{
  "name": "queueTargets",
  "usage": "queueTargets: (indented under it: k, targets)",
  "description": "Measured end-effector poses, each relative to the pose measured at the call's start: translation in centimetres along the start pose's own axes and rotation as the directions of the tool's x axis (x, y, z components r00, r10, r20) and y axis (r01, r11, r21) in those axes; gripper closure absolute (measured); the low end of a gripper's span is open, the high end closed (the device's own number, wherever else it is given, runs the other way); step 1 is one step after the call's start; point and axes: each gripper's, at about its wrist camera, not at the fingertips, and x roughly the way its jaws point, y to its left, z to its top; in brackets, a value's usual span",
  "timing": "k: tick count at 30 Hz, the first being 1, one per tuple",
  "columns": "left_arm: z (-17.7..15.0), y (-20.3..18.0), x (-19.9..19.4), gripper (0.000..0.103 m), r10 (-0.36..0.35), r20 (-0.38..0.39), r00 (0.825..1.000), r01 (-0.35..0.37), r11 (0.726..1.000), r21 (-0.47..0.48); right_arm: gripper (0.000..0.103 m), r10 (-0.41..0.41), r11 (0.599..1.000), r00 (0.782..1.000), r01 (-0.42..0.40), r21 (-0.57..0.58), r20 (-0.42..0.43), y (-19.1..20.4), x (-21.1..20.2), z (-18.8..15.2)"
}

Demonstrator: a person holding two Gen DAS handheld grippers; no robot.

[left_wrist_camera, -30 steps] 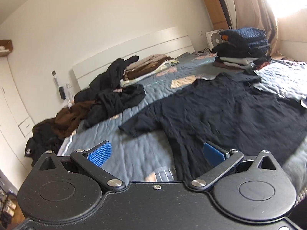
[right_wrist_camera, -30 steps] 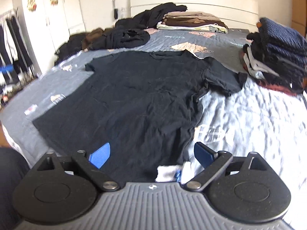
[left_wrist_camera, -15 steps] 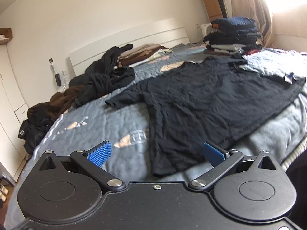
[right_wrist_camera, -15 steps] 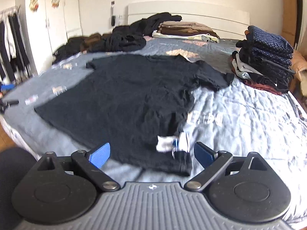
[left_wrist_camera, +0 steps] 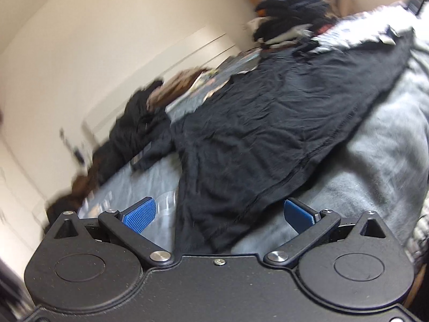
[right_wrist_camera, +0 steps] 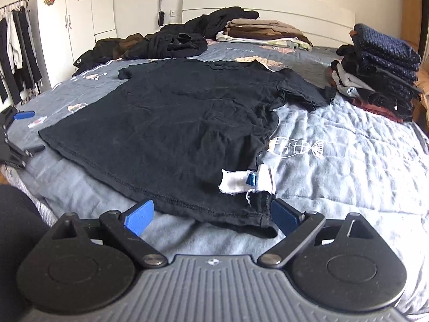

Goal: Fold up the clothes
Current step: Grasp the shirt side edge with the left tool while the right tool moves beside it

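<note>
A black T-shirt (right_wrist_camera: 174, 118) lies spread flat on the grey-blue quilt (right_wrist_camera: 335, 166), collar toward the headboard. White care labels (right_wrist_camera: 246, 181) stick out near its right hem corner. My right gripper (right_wrist_camera: 213, 214) is open, low over that hem corner, blue pads on either side of it. In the tilted, blurred left wrist view the same T-shirt (left_wrist_camera: 268, 123) runs away from my left gripper (left_wrist_camera: 218, 213), which is open with the shirt's left hem corner between its pads.
Folded dark clothes (right_wrist_camera: 375, 67) are stacked at the right edge of the bed. A folded brown and beige stack (right_wrist_camera: 265, 30) and a heap of loose dark garments (right_wrist_camera: 171, 43) lie near the headboard. A wardrobe and hanging clothes (right_wrist_camera: 16, 51) stand left.
Both grippers have drawn back and down toward the shirt's bottom hem, each now at a hem corner. The left wrist view has tilted and blurred. Both stayed open.
</note>
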Motion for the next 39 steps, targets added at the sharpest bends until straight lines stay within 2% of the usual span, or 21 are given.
queueTargets:
  k: [1,2,4,5,8,12,15,18,20,23,29,32,34,38,39]
  targets:
    - [0.1,-0.3,0.1,0.016,-0.007,0.006,1.0,0.007,1.0,0.028,0.009,0.004,1.0,1.0,-0.004,0.005,0.002,0.0,0.1,0.1]
    - [0.2,-0.6,0.3,0.038,-0.015,0.011,1.0,0.014,0.998,0.057,0.009,0.01,1.0,1.0,-0.01,0.008,0.003,-0.1,0.2,0.3]
    - [0.2,-0.6,0.7,0.061,-0.045,-0.001,0.999,0.044,0.998,0.054,0.009,0.016,1.0,1.0,-0.017,0.012,0.008,-0.1,0.3,0.5]
    - [0.2,-0.4,1.0,0.069,-0.061,-0.009,0.998,0.061,0.997,0.046,0.009,0.019,1.0,1.0,-0.019,0.014,0.011,-0.1,0.4,0.7]
    - [0.1,-0.4,1.2,0.077,-0.06,-0.023,0.998,0.062,0.997,0.055,0.009,0.037,0.999,0.999,-0.038,0.034,0.017,-0.2,0.4,1.1]
    - [0.0,-0.3,0.2,0.074,-0.056,-0.011,0.998,0.057,0.996,0.069,0.009,0.074,0.994,0.997,-0.075,0.074,0.012,-0.1,0.1,1.8]
    - [-0.3,-0.9,-0.6,0.068,-0.042,0.002,0.999,0.042,0.988,0.148,0.009,0.137,0.981,0.99,-0.138,0.137,0.011,0.2,-0.2,3.1]
    - [-0.8,-1.2,-1.2,0.053,-0.029,0.013,1.0,0.026,0.982,0.186,0.009,0.232,0.948,0.972,-0.233,0.217,0.033,1.3,-0.8,5.5]
    - [-1.0,-1.5,-1.3,0.045,-0.025,0.016,1.0,0.021,0.977,0.213,0.009,0.292,0.925,0.954,-0.298,0.237,0.061,2.9,-1.3,7.3]
    - [-1.5,-2.1,-1.3,0.045,-0.014,0.028,1.0,0.006,0.965,0.263,0.008,0.393,0.886,0.916,-0.402,0.23,0.084,6.4,-1.3,9.7]
    - [-1.2,-1.4,-1.5,0.045,-0.006,0.058,0.998,-0.008,0.972,0.235,0.008,0.572,0.778,0.811,-0.583,0.233,0.122,13.5,-0.6,13.2]
    - [-1.3,-1.4,-0.6,0.047,0.0,0.045,0.999,-0.011,0.969,0.246,0.008,0.62,0.717,0.766,-0.642,0.274,0.172,15.4,0.0,14.0]
    - [-1.2,-1.3,-0.2,0.047,0.002,0.047,0.999,-0.013,0.971,0.237,0.008,0.63,0.697,0.752,-0.658,0.285,0.195,16.4,0.6,14.0]
    - [-0.8,-1.3,0.4,0.047,0.002,0.061,0.998,-0.016,0.972,0.233,0.007,0.64,0.664,0.737,-0.672,0.327,0.216,17.2,2.3,12.6]
    - [-0.7,-1.4,0.6,0.047,0.001,0.063,0.998,-0.016,0.971,0.24,0.007,0.637,0.662,0.74,-0.669,0.337,0.218,17.1,2.8,12.2]
